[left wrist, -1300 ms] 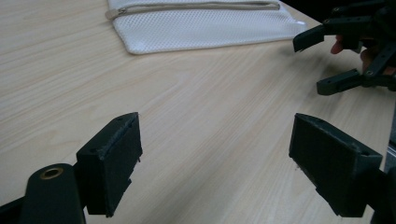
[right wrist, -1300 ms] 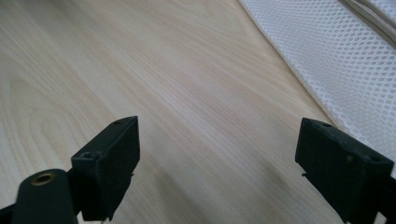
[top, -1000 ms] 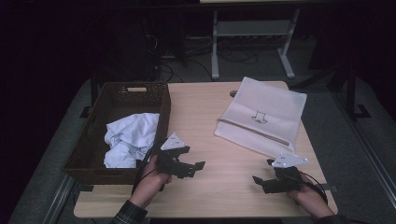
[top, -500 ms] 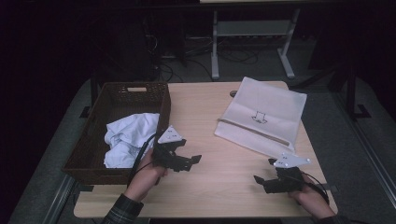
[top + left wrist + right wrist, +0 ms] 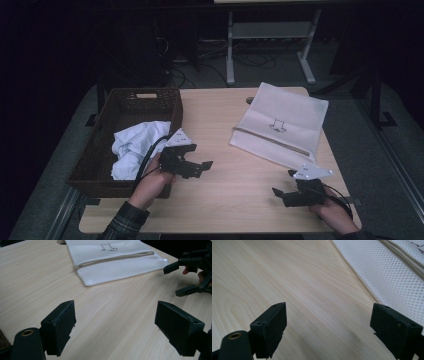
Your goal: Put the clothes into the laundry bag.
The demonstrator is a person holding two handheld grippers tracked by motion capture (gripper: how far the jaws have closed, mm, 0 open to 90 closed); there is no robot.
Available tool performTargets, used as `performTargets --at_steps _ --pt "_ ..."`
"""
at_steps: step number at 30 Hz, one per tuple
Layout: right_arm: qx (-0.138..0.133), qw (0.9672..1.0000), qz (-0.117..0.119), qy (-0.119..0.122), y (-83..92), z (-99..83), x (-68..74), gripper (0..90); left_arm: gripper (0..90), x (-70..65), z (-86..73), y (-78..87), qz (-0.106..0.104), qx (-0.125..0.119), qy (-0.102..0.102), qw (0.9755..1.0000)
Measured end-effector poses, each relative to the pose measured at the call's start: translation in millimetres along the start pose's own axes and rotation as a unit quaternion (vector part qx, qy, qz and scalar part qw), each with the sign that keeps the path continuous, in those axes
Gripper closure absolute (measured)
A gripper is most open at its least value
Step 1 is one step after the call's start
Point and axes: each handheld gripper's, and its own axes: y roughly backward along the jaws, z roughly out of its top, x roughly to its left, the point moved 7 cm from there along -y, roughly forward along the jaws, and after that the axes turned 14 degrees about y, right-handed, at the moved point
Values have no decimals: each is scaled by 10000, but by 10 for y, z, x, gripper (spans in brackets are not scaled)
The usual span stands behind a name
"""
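- Hovering above the wooden table point(image 5: 235, 150) just right of the basket, the left gripper point(image 5: 200, 167) points toward the middle of the tabletop; its jaws stand wide apart with bare wood between them, as the left gripper view shows.
- Sitting low near the table's front right corner, the right gripper point(image 5: 282, 192) has its jaws spread wide too and grips nothing; in the right gripper view only wood grain lies between them.
- The left gripper view also catches the right gripper point(image 5: 186, 277) farther off, jaws parted, near the lower corner of the bag.
- The white mesh bag point(image 5: 282, 125) lies flat on the right half of the table, its zipper running across it and a small black drawing on its upper panel; its near edge lies close to the right gripper, not touching it.
- The white cloth point(image 5: 132, 147) lies crumpled inside the dark wicker basket point(image 5: 100, 130), which stands at the table's left edge, just beside the left hand point(image 5: 150, 182).
- Neither gripper touches the bag or the cloth.
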Motion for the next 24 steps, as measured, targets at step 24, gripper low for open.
performTargets --at_steps 24 --pt "9 10000 -12 17 15 -11 4 129 165 231 217 201 250 109 -38 9996"
